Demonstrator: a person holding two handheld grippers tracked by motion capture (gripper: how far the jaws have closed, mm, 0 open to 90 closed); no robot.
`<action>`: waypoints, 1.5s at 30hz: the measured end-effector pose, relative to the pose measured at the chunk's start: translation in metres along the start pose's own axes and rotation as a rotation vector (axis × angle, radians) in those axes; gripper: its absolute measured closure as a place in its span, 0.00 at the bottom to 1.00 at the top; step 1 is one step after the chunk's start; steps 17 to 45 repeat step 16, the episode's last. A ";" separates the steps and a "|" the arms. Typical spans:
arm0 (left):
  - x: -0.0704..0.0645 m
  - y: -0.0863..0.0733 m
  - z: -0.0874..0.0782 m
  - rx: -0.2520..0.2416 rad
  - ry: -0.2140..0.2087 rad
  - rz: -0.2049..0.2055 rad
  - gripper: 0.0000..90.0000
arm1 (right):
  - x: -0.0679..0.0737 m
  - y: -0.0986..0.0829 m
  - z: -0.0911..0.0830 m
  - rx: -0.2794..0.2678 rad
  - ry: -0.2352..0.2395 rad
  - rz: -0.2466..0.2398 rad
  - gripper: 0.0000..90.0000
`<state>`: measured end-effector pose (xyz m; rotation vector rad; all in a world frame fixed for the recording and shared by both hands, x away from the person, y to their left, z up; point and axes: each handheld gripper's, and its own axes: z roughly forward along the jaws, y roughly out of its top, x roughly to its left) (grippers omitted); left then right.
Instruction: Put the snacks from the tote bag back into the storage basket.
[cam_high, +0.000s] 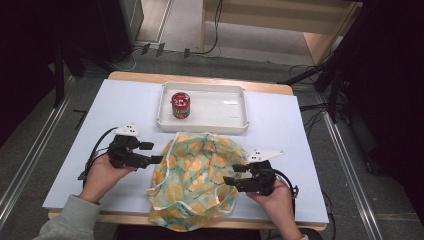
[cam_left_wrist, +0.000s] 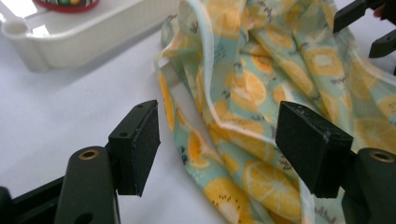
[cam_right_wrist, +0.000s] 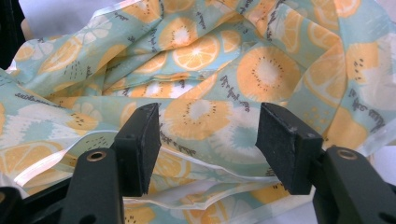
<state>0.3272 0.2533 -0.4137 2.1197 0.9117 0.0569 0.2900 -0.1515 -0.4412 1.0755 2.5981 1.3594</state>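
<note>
A crumpled cloth (cam_high: 197, 177) printed with orange slices on pale green lies on the white table (cam_high: 100, 125), its near edge hanging over the front. My left gripper (cam_high: 159, 159) stands open at the cloth's left edge, and the cloth (cam_left_wrist: 252, 93) lies between and beyond its jaws. My right gripper (cam_high: 229, 181) is open at the cloth's right side, jaws spread just over the fabric (cam_right_wrist: 205, 112). A red can (cam_high: 180, 105) stands in a white tray (cam_high: 235, 107) behind the cloth.
The tray (cam_left_wrist: 84, 42) sits at the table's far middle, its near wall close to the cloth's top edge. Bare table lies left and right of the cloth. Cables and a wooden bench (cam_high: 280, 20) are on the floor beyond.
</note>
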 end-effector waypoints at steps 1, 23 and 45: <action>0.001 -0.002 0.001 0.006 -0.006 -0.004 0.35 | 0.000 0.000 0.000 0.000 -0.001 0.002 0.45; 0.013 -0.012 0.005 0.019 0.014 -0.076 0.36 | -0.003 0.000 0.001 0.009 -0.001 0.004 0.45; 0.013 -0.012 0.005 0.019 0.014 -0.076 0.36 | -0.003 0.000 0.001 0.009 -0.001 0.004 0.45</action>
